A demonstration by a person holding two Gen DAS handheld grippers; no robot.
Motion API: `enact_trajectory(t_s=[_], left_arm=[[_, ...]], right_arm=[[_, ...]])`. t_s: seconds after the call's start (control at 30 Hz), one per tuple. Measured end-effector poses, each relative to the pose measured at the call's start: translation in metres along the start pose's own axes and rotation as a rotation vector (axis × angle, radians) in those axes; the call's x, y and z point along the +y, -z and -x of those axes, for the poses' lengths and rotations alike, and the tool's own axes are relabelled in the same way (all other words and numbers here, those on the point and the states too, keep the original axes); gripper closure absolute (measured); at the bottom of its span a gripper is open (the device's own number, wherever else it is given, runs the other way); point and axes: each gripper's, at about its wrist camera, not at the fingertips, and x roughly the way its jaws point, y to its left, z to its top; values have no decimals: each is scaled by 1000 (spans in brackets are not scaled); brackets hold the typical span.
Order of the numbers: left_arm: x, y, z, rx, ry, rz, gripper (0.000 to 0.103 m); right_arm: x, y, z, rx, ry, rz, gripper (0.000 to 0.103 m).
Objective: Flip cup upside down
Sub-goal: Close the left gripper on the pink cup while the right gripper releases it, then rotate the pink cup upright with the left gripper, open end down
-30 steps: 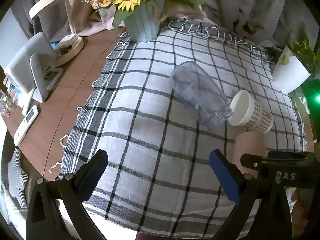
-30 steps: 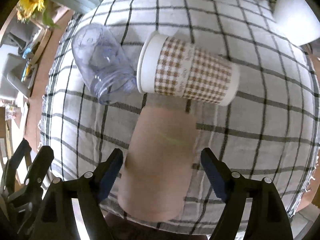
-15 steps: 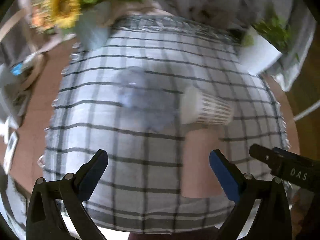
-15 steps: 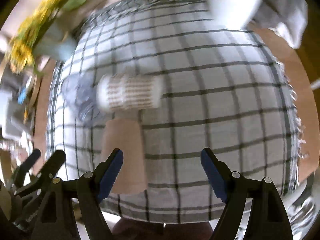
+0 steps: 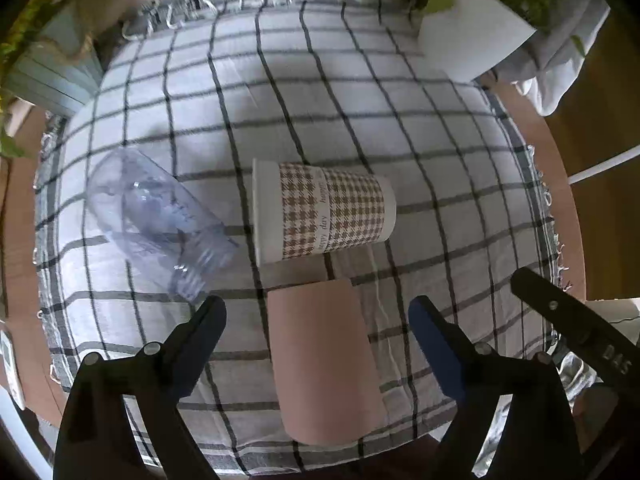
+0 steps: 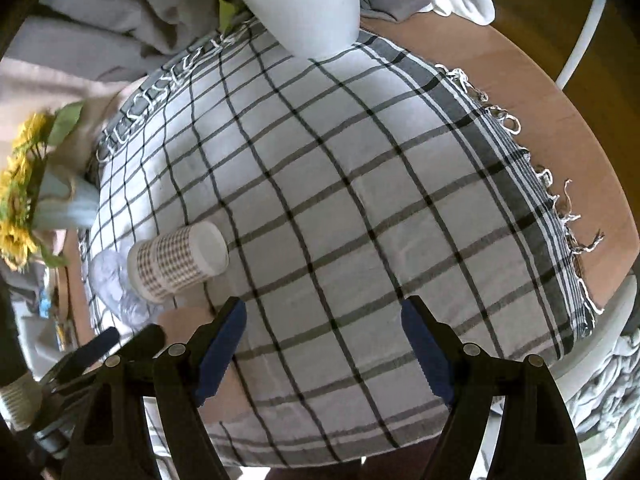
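Three cups lie on their sides on the checked cloth (image 5: 360, 92). A plain pink cup (image 5: 324, 360) lies nearest, between the fingers of my open left gripper (image 5: 318, 344). A white cup with a brown houndstooth band (image 5: 324, 212) lies just beyond it, and a clear plastic cup (image 5: 160, 220) lies to its left. In the right wrist view the houndstooth cup (image 6: 176, 262) and the clear cup (image 6: 116, 284) sit far left. My right gripper (image 6: 322, 348) is open and empty over bare cloth, right of the cups.
A white plant pot (image 5: 468, 32) stands at the cloth's back right, also in the right wrist view (image 6: 300, 4). A sunflower vase (image 6: 52, 208) stands at the back left. The wooden table edge (image 6: 560, 128) runs along the cloth's right side.
The left gripper has swung right and closer, so the pink cup now lies between its fingers. The right gripper has swung right, away from the cups. The cups have not moved.
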Motion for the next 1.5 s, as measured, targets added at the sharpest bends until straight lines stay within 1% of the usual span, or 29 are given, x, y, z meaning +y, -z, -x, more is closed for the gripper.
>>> enact_trajectory(t_s=[0.13, 0.23, 0.33, 0.43, 0.57, 0.63, 0.7, 0.73, 0.77, 1.0, 1.27, 1.5], left_arm=[[-2, -7, -11, 43, -10, 1, 16], [-1, -9, -21, 74, -13, 7, 18], [2, -10, -30, 100, -1, 39, 21], [3, -11, -38, 113, 7, 49, 23], [3, -13, -46, 131, 20, 64, 31], [5, -13, -49, 132, 18, 72, 33], [8, -13, -51, 127, 15, 84, 38], [9, -12, -50, 121, 13, 91, 42], [12, -11, -49, 112, 12, 92, 43], [21, 11, -34, 62, 40, 94, 43], [26, 34, -1, -31, 50, 83, 43], [7, 33, 12, -99, 37, 53, 43]], right_arm=[[-8, -7, -2, -1, -13, -33, 23], [-13, -9, -5, 1, -18, -59, 23], [-17, -7, -8, 7, -20, -74, 23], [-18, -5, -12, 21, -27, -79, 23], [-18, -4, -14, 23, -16, -67, 23], [-19, -3, -15, 25, -17, -64, 23], [-20, -2, -15, 23, -10, -67, 23], [-21, -2, -15, 23, -8, -70, 23], [-21, -1, -15, 24, -7, -73, 23], [-20, 1, -15, 30, -5, -52, 23], [-15, 3, -11, 30, -16, -24, 23], [-9, 5, -6, 21, -19, 5, 23]])
